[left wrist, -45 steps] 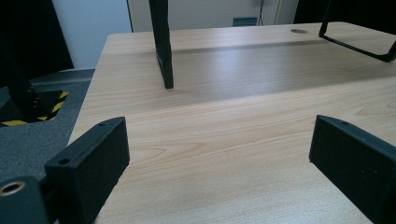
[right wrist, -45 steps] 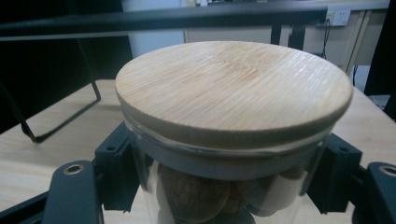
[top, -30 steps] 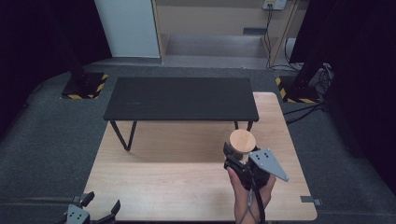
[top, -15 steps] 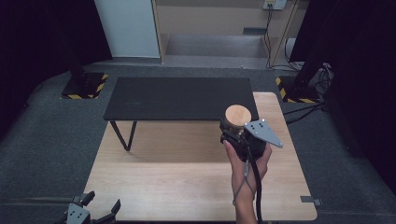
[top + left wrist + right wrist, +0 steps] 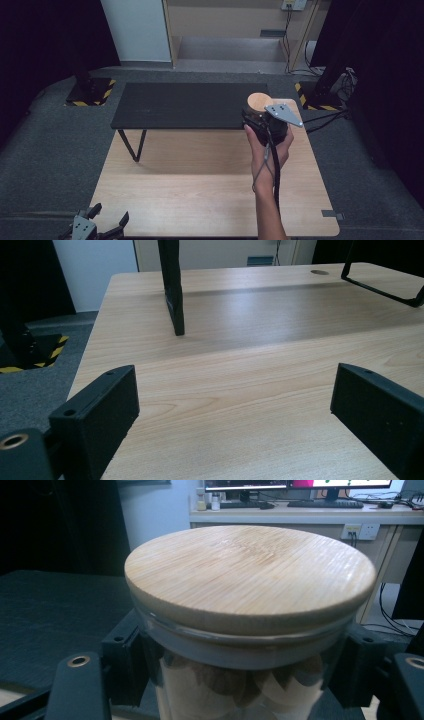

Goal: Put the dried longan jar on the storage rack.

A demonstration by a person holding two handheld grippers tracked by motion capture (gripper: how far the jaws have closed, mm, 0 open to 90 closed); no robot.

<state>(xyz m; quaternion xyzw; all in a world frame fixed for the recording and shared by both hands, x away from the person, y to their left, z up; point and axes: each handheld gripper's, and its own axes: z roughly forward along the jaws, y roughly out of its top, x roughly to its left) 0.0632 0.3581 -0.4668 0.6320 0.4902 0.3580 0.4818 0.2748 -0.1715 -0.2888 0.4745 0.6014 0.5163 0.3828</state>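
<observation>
Glass jar upright, wooden lid up — clamped in right tongs; left tongs agape, empty.

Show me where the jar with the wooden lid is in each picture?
High view: the jar is right of middle, held up by the right gripper at the black shelf's right end.
Left gripper view: not in it.
Right gripper view: the jar sits big in the middle, between the jaws.
Shared landmark: the black shelf.
</observation>
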